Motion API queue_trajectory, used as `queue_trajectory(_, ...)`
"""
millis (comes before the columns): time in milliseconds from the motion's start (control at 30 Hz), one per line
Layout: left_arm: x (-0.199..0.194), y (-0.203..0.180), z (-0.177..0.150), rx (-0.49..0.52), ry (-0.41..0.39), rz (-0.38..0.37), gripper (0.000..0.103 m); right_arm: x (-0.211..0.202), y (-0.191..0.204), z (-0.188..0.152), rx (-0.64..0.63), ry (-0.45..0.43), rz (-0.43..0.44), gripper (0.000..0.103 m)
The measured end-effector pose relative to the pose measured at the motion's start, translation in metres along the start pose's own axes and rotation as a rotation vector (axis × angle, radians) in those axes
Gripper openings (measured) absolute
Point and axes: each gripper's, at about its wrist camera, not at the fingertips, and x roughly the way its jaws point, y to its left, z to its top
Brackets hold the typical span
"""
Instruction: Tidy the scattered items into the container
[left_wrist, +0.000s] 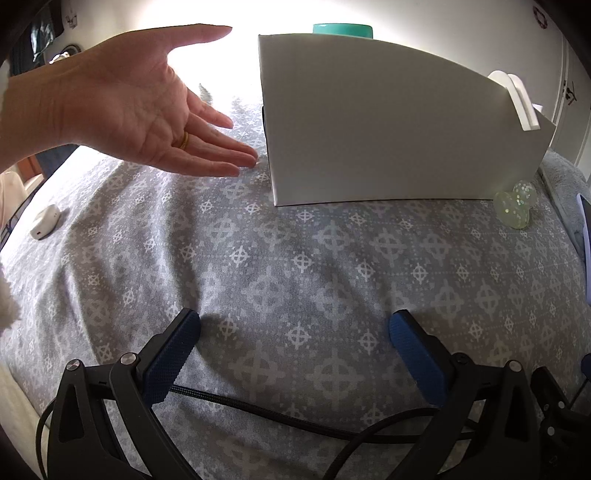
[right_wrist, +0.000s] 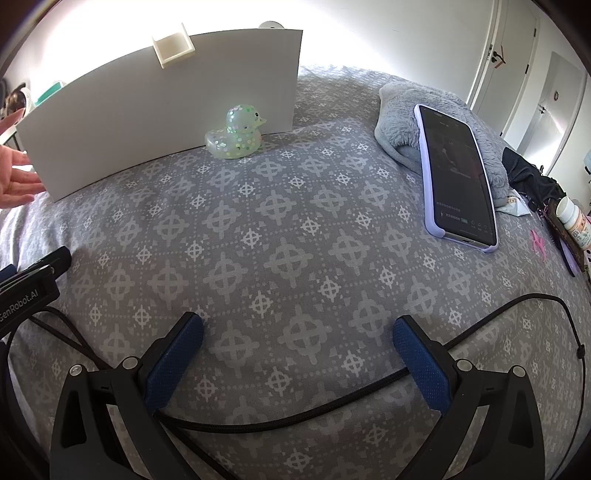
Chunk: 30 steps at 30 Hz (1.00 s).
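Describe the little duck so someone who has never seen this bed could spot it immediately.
Find the tall white container standing on the grey patterned bedspread. At the foot of its near wall, toward the right-hand corner, sits the duck, touching or almost touching the wall. It is the only translucent, pale green thing there, speckled with glitter dots, with a small yellow beak.

Bedspread (right_wrist: 295, 229): grey, I see white crosshair motifs
Duck (right_wrist: 236, 134): clear green, confetti dots
Box (left_wrist: 388, 122): white
My pads (right_wrist: 177, 365): blue

Black left gripper (left_wrist: 294, 334) and right gripper (right_wrist: 297, 336), blue textured pads, silver screws, braided black cables.
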Motion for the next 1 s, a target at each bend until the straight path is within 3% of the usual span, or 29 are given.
queue_trajectory(1000, 0.0000, 0.0000, 0.0000, 0.000, -0.001, 0.000, 0.103, 0.0027, 0.0013, 0.0009, 0.005, -0.004, 0.007, 0.103)
